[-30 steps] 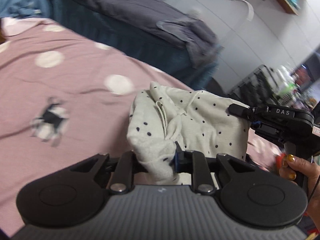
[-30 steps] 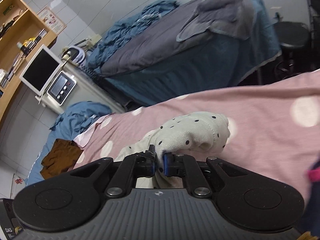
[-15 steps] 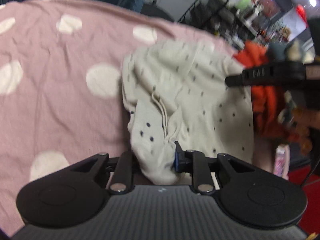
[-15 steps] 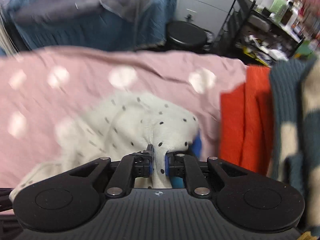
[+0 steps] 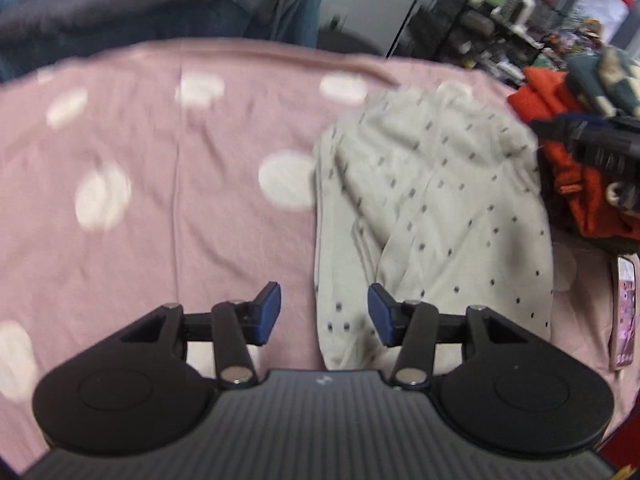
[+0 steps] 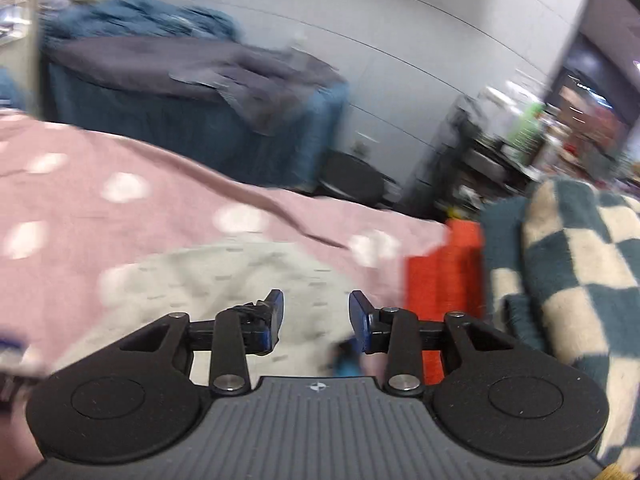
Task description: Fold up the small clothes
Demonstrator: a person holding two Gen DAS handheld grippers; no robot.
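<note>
The dotted garment [image 5: 432, 208] is laid flat on the bedspread [image 5: 168, 208], toward its right side in the left wrist view. The left gripper [image 5: 324, 314] is held over the garment's near left edge — cloth lies below the gap, touched by neither pad. To the garment's right a knitted pile [image 5: 576, 184] is stacked, and the right gripper [image 5: 592, 140] is seen in front of it. A phone [image 5: 625, 312] lies on the bedspread, right of the garment. Behind the bedspread a second bed [image 6: 192, 92] is placed — a shelf rack [image 5: 480, 32] stands to its right.
</note>
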